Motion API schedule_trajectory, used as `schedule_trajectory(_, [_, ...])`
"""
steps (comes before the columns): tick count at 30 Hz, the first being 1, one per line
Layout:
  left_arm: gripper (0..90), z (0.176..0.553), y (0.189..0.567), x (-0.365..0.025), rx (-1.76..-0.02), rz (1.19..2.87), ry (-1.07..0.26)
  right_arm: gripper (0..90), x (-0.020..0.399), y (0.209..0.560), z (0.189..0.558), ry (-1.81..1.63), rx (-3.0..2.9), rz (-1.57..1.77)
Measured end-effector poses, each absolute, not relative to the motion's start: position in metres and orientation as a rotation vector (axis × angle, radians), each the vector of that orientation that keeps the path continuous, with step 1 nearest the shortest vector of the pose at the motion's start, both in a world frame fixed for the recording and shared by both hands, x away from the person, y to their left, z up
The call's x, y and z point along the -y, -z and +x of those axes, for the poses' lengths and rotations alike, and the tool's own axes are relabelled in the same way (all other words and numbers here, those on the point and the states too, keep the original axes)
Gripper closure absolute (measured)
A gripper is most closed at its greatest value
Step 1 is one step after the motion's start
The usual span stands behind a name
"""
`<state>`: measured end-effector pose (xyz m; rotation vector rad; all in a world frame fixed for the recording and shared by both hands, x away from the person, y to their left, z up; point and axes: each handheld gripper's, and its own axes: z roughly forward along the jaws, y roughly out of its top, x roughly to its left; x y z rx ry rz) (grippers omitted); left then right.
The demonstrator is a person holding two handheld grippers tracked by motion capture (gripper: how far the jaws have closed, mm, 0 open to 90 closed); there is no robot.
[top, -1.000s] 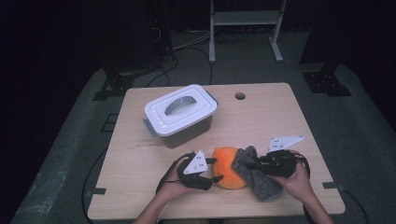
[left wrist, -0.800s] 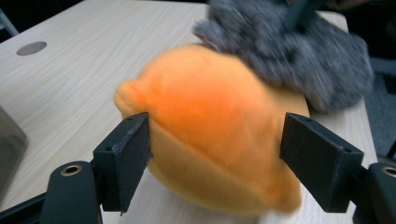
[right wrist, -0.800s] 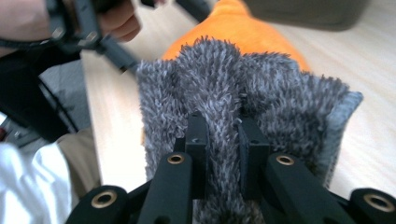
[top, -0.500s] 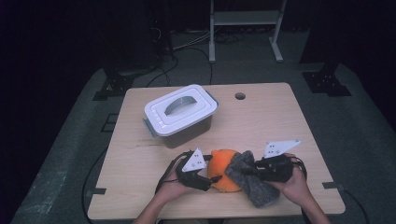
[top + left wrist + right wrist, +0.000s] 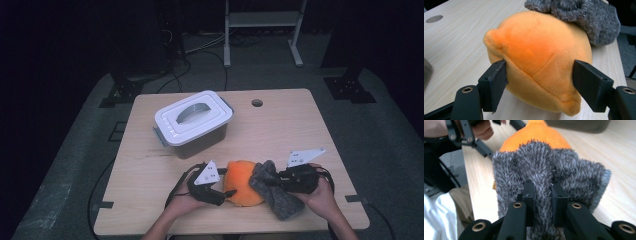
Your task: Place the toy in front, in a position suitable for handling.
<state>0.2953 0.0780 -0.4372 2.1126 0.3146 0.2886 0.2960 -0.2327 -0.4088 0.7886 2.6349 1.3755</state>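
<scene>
An orange plush ball (image 5: pixel 242 182) lies on the wooden table (image 5: pixel 310 135) near its front edge. My left gripper (image 5: pixel 222 192) reaches in from its left. In the left gripper view the gripper (image 5: pixel 539 82) has its jaws on either side of the plush (image 5: pixel 536 50), and both pads touch its flanks. These jaws have just been closing a little on it. My right gripper (image 5: pixel 272 182) is shut on a fold of a grey fuzzy cloth (image 5: pixel 280 200). The cloth (image 5: pixel 574 175) drapes against the right side of the plush (image 5: pixel 536 132), ahead of that gripper (image 5: pixel 543 192).
A lidded white-and-grey plastic box (image 5: pixel 192 122) with a handle stands at the back left of the table. A round hole (image 5: pixel 257 103) sits near the far edge. The front table edge runs just below both hands.
The grey cloth has shifted slightly toward the plush with the right gripper. The left hand has stayed where it was.
</scene>
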Motion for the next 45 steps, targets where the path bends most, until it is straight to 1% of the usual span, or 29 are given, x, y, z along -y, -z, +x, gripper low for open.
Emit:
schedule_trajectory(3, [27.8, 0.297, 0.436, -0.08, -0.324, 2.111, -0.279, 76.8, 0.227, 0.407, 0.296, -1.372, -2.631, 0.771])
schedule_trajectory(8, [19.1, 0.3, 0.43, -0.082, -0.367, 2.057, -0.238, 76.9, 0.218, 0.412, 0.292, -1.38, -2.701, 0.705])
schedule_trajectory(13, [14.9, 0.301, 0.426, -0.079, -0.392, 2.055, -0.206, 76.9, 0.21, 0.413, 0.281, -1.369, -2.767, 0.603])
schedule_trajectory(14, [15.2, 0.301, 0.427, -0.078, -0.401, 2.065, -0.197, 76.8, 0.209, 0.413, 0.28, -1.367, -2.774, 0.592])
schedule_trajectory(15, [18.6, 0.301, 0.427, -0.078, -0.399, 2.069, -0.175, 76.9, 0.209, 0.412, 0.28, -1.364, -2.777, 0.584])
schedule_trajectory(16, [22.9, 0.3, 0.428, -0.077, -0.392, 2.064, -0.182, 76.9, 0.211, 0.411, 0.281, -1.369, -2.776, 0.592])
schedule_trajectory(20, [26.4, 0.299, 0.429, -0.078, -0.364, 2.071, -0.187, 77.0, 0.223, 0.405, 0.287, -1.462, -2.715, 0.651])
schedule_trajectory(24, [26.3, 0.299, 0.429, -0.078, -0.346, 2.074, -0.191, 77.1, 0.23, 0.403, 0.297, -1.459, -2.642, 0.746])
schedule_trajectory(26, [23.8, 0.299, 0.428, -0.078, -0.343, 2.078, -0.184, 77.0, 0.228, 0.408, 0.298, -1.452, -2.666, 0.748])
schedule_trajectory(28, [18.4, 0.299, 0.425, -0.077, -0.354, 2.081, -0.182, 77.0, 0.223, 0.411, 0.296, -1.44, -2.692, 0.729])
schedule_trajectory(30, [9.9, 0.299, 0.422, -0.073, -0.39, 2.068, -0.144, 77.0, 0.22, 0.411, 0.292, -1.456, -2.714, 0.699])
schedule_trajectory(32, [8.9, 0.298, 0.421, -0.068, -0.389, 2.089, -0.136, 77.0, 0.215, 0.413, 0.288, -1.485, -2.745, 0.651])
schedule_trajectory(33, [10.5, 0.298, 0.421, -0.067, -0.379, 2.102, -0.135, 77.0, 0.212, 0.413, 0.286, -1.484, -2.76, 0.624])
schedule_trajectory(35, [17.3, 0.296, 0.422, -0.067, -0.365, 2.106, -0.157, 77.0, 0.21, 0.411, 0.285, -1.462, -2.761, 0.618])
schedule_trajectory(37, [30.3, 0.294, 0.421, -0.068, -0.344, 2.099, -0.21, 77.5, 0.213, 0.408, 0.287, -1.458, -2.744, 0.637])
schedule_trajectory(39, [35.6, 0.292, 0.418, -0.069, -0.313, 2.063, -0.258, 77.8, 0.217, 0.403, 0.289, -1.479, -2.714, 0.65])
schedule_trajectory(41, [39.6, 0.288, 0.414, -0.068, -0.274, 2.02, -0.332, 78.2, 0.221, 0.393, 0.29, -1.517, -2.646, 0.668])
schedule_trajectory(42, [39.8, 0.286, 0.413, -0.066, -0.254, 2.009, -0.361, 78.2, 0.221, 0.39, 0.291, -1.536, -2.623, 0.672])
schedule_trajectory(45, [38.6, 0.284, 0.416, -0.063, -0.224, 2.018, -0.373, 78.1, 0.215, 0.387, 0.294, -1.529, -2.589, 0.678])
